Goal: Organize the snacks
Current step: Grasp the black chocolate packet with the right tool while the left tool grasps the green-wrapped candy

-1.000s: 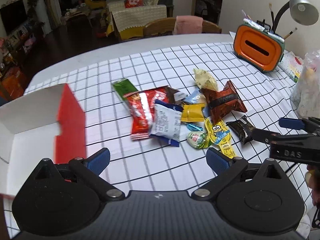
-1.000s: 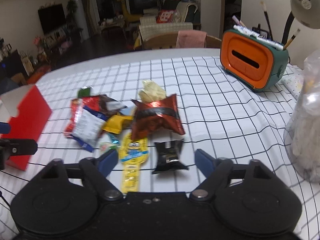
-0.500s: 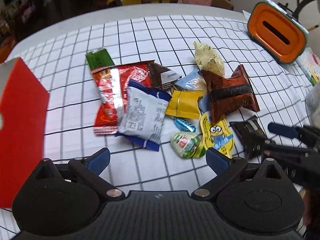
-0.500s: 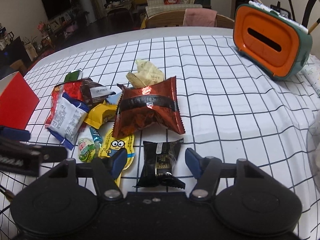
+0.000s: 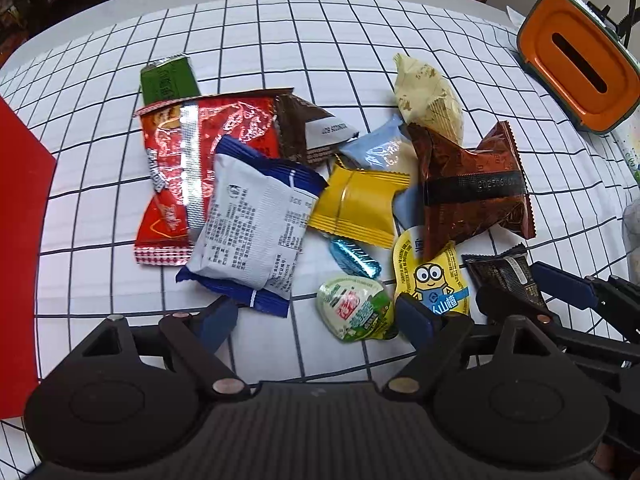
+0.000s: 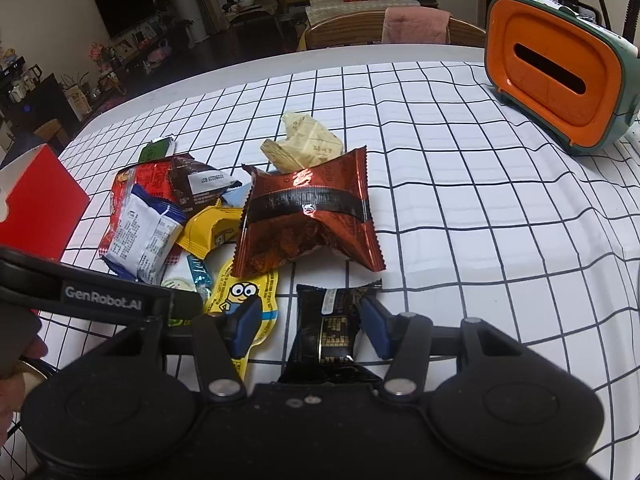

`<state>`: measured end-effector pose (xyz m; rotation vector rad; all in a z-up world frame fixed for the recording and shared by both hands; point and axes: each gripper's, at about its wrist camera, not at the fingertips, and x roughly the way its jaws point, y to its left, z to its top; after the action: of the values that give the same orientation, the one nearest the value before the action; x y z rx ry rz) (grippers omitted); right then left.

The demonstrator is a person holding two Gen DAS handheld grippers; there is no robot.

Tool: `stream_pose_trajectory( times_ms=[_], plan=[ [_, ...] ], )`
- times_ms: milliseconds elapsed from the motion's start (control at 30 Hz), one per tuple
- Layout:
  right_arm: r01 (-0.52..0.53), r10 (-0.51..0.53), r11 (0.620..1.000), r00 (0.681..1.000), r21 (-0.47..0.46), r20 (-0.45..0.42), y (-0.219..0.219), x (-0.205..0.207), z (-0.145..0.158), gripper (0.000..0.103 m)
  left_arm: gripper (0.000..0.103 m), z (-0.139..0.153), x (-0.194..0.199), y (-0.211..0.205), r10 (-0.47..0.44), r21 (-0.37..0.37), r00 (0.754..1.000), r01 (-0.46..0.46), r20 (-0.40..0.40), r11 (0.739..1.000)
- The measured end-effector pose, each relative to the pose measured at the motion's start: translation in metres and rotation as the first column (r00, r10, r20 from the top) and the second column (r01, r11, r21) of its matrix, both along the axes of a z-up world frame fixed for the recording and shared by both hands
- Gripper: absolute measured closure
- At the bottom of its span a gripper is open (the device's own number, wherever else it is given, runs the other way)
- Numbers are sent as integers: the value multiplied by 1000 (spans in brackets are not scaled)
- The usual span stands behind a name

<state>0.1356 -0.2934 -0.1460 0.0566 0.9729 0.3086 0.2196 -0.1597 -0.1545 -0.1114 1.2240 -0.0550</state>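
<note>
Both tongs dropped, seemingly nearer the tablecloth (image 5: 360,40).

Table (image 6: 460,240) covered with white black-grid cloth. Snack packets (image 5: 320,200) piled near centre, some overlapping. Red box (image 5: 20,240) at left edge. Orange tissue holder (image 6: 556,80) at far right. Black packet (image 6: 332,328) lies nearest, right of pile.

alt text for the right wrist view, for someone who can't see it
The right hand-held gripper straddles a small black snack packet on a grid-patterned tablecloth, jaws open. Behind lie a pile of snacks and an orange box.
</note>
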Motion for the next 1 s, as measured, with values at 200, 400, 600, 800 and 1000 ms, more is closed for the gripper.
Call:
stream_pose_trajectory(
  times_ms=[200, 400, 600, 800, 1000],
  plan=[
    [20, -21, 1000, 1000, -15, -13, -2, 4, -5, 50, 23, -2, 3, -5, -14, -6, 1000, 14, 7, 1000],
    [40, -41, 998, 999, -48, -25, -3, 3, -8, 50, 38, 1, 1, -5, -22, -21, 1000, 22, 12, 1000],
    [29, -30, 999, 998, -20, -47, -5, 4, -10, 66, 62, 3, -3, 1, -12, 6, 1000, 12, 15, 1000],
    [22, -22, 1000, 999, -1, -42, -5, 1, -8, 71, 69, 3, -6, 10, 3, -14, 1000, -3, 6, 1000],
    [31, -30, 999, 998, 21, -63, -7, -10, -5, 72, 69, 6, -16, 22, 24, -36, 1000, -24, -3, 999]
  ],
)
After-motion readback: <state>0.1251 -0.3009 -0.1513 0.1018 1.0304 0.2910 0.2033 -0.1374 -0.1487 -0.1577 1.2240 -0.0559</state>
